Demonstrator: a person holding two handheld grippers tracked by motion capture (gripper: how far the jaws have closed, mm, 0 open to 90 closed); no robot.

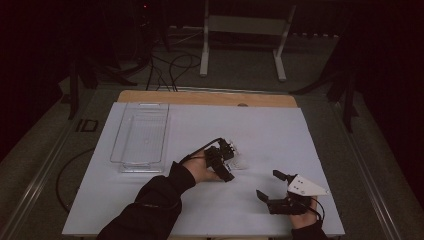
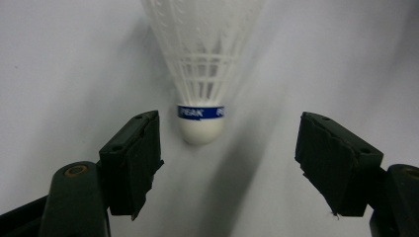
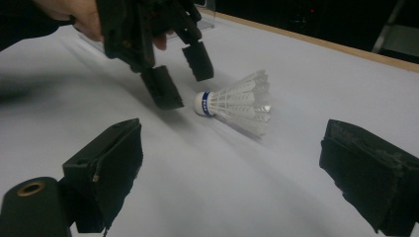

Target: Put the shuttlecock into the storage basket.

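A white plastic shuttlecock (image 1: 240,161) with a blue band lies on its side on the white table sheet (image 1: 280,130). My left gripper (image 1: 231,161) hovers just at its cork end, open, the cork (image 2: 200,131) sitting slightly ahead of and between the two jaws, touching neither. The right gripper view shows the shuttlecock (image 3: 234,103) with its skirt pointing right and the left gripper (image 3: 187,85) tilted down over its cork. My right gripper (image 1: 268,184) rests open near the front right of the sheet, empty, aimed at the shuttlecock.
A clear plastic tray (image 1: 120,132) lies empty at the sheet's left back part. A wooden table edge (image 1: 200,96) runs along the back. Beyond it stand a white metal frame (image 1: 205,50) and cables on the floor.
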